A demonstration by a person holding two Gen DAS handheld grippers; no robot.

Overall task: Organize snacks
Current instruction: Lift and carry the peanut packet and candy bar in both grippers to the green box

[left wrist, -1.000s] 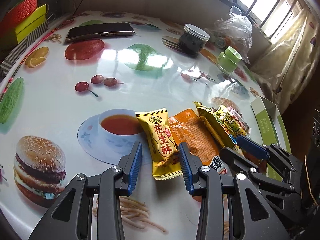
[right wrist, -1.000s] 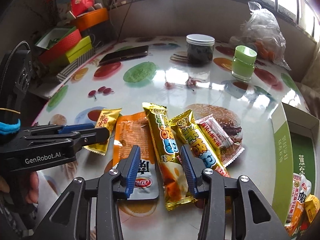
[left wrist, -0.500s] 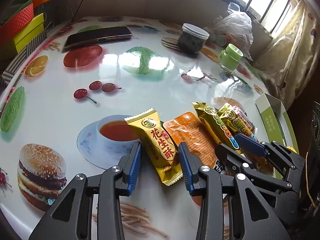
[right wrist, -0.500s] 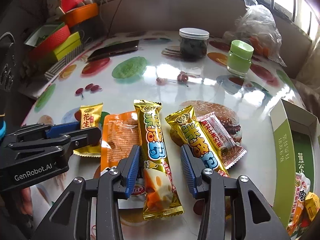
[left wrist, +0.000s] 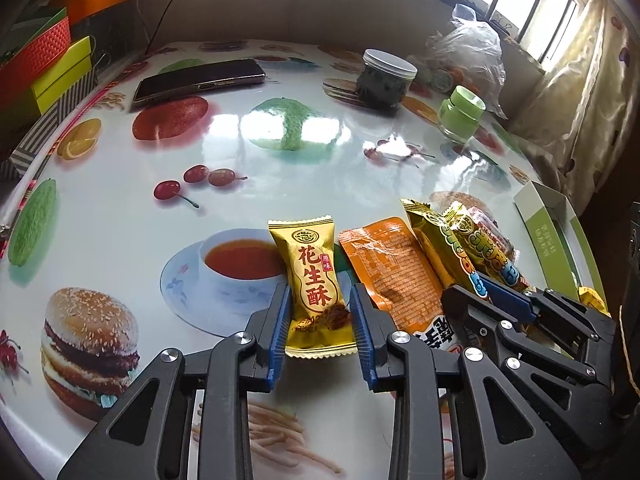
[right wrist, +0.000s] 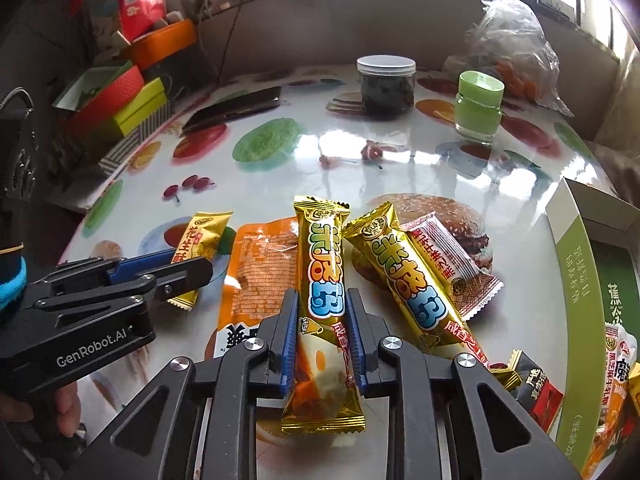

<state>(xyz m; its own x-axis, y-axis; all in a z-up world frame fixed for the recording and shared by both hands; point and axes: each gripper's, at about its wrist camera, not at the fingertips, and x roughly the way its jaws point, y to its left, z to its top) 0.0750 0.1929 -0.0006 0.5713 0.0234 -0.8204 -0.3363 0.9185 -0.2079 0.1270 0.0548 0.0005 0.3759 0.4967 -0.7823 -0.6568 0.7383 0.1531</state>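
My left gripper (left wrist: 318, 300) is shut on a small yellow peanut-candy packet (left wrist: 314, 280) and holds it over the printed table (left wrist: 120, 208). My right gripper (right wrist: 322, 300) is shut on a long gold snack bar (right wrist: 322, 300), its far end tilted up. An orange flat packet (left wrist: 394, 276) lies between them, also in the right wrist view (right wrist: 256, 276). A second gold bar (right wrist: 412, 284) and a red-and-white packet (right wrist: 452, 260) lie right of the held bar. The left gripper and its yellow packet (right wrist: 202, 242) show at the left in the right wrist view.
A green open box (right wrist: 588, 280) with several snacks inside stands at the right table edge. A dark jar (right wrist: 386, 82), a green jar (right wrist: 478, 106), a plastic bag (right wrist: 512, 48) and a phone (left wrist: 200, 80) are at the back. Coloured boxes (right wrist: 116, 100) stack at the left.
Both grippers have closed onto their packets. The yellow packet turned upright between my left fingers. The gold bar lifted at its far end between my right fingers.
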